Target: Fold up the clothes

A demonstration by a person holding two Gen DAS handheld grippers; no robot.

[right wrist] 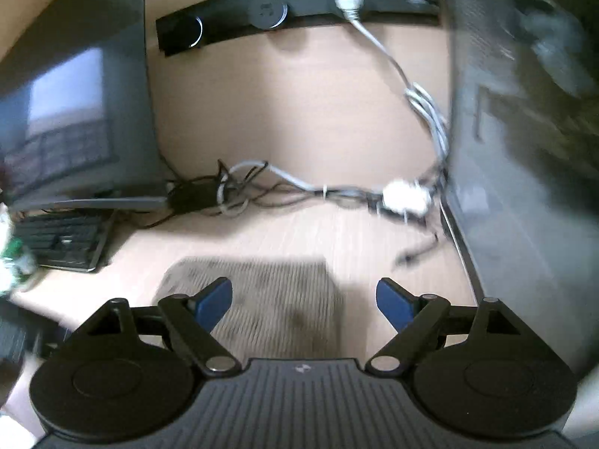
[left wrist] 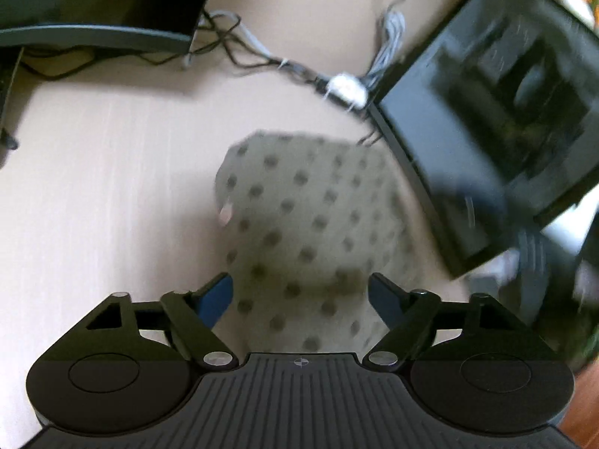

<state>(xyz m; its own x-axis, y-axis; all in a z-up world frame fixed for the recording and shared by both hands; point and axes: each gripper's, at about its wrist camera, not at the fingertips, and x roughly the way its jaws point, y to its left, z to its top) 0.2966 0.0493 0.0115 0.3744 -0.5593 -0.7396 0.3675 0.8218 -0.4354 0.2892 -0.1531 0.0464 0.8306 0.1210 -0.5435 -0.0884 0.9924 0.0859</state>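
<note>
Left wrist view shows the dotted cloth lying folded into a compact block on the counter, directly ahead of and below the left hand-held gripper, whose blue fingers stand wide apart on either side of it with nothing between the pads. Its flat, squared-off shape suggests the fold is largely made, and the wide jaws read as a release or a pause before another grasp, though the blur leaves that a judgement only. A small pink tab shows at the cloth's left edge. Seen from the right wrist, the same cloth sits just ahead of the right hand-held gripper, mostly toward its left finger, and that gripper also stands wide open and empty. Both grippers tilt downward toward the cloth, the left one more steeply. Beyond the cloth, farther from the grippers, a tangle of cables with a white plug lies across the counter. A dark monitor stands just to the right of the cloth, another monitor with a keyboard off to the left, and a black power strip at the far wall.
</note>
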